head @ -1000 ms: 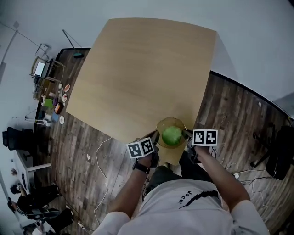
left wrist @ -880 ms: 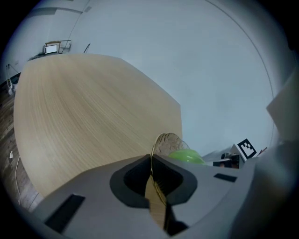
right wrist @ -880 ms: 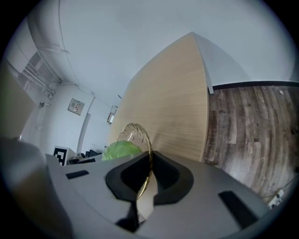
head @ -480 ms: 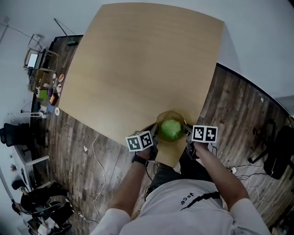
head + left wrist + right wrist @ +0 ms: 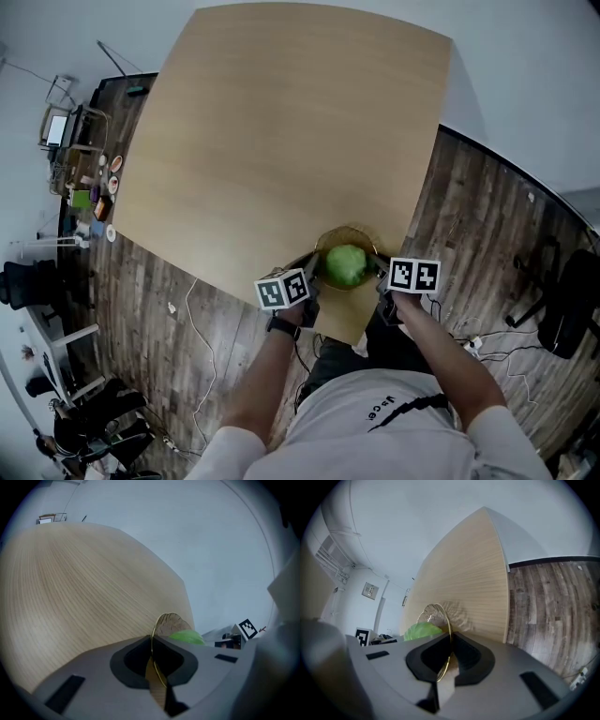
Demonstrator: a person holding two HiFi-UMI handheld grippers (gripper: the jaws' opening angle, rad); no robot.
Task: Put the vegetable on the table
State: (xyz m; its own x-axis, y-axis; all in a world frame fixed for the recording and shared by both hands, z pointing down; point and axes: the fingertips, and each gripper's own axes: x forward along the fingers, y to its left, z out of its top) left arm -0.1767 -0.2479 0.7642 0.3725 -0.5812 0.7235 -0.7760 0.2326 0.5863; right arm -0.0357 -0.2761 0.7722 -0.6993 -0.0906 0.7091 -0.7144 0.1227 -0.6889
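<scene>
Looks like the carrying-in and setting-down step. Grips the gold-rimmed clear glass bowl (image 5: 352, 231) by its thin rim from two sides: with the left gripper (image 5: 153, 660), jaws drawn almost together on the left edge, and with the right gripper (image 5: 444, 660), pinched the same way on the opposite edge. Holds inside the bowl the round, pale-green leafy vegetable (image 5: 346, 265), heaped at its middle, over the near corner of the light wooden table (image 5: 281, 141). Cannot tell whether resting on the wood or held just above it.

Calls next, most likely, for lowering both sides level and together, somewhat further in from the corner, then easing the jaws off the rim. Risks a tilt or a slip, with so slim a purchase on glass.

Offers ahead a broad, pale-grained top with nothing on it. Shows around it a dark plank floor (image 5: 487, 234), a pale wall beyond, a cluttered rack (image 5: 80, 159) at the far left, and a white cable (image 5: 192, 300) trailing on the floor beside the table.
</scene>
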